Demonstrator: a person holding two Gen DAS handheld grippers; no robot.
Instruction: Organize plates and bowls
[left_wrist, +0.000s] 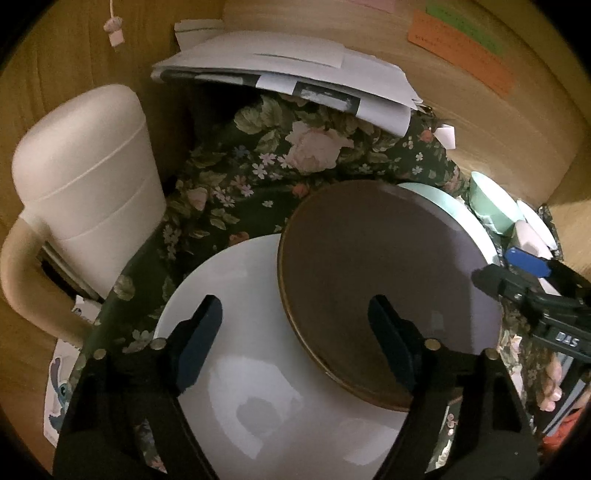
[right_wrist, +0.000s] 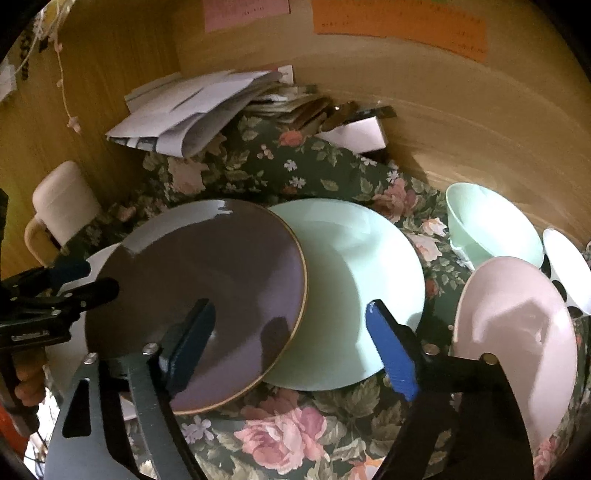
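Right wrist view: right tool (right_wrist: 290, 343) spread, empty; brown plate (right_wrist: 199, 295) beneath left finger overlaps mint plate (right_wrist: 354, 291). Risk: careless pinch slides stack.

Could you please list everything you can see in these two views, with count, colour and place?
Brown plate: one, brown, centre, overlapping the neighbouring plates.
Mint plate: one, pale green, right of the brown plate.
White plate: one, white, left of the brown plate.
Pink plate: one, pink, far right.
Mint bowl: one, pale green, behind the pink plate.
White bowl: one, white, right edge.
Jug: one, cream, left.
Papers: a stack, white, at the back.
Floral cloth: one, dark green, under the dishes.
Left tool: open.
Right tool: open.
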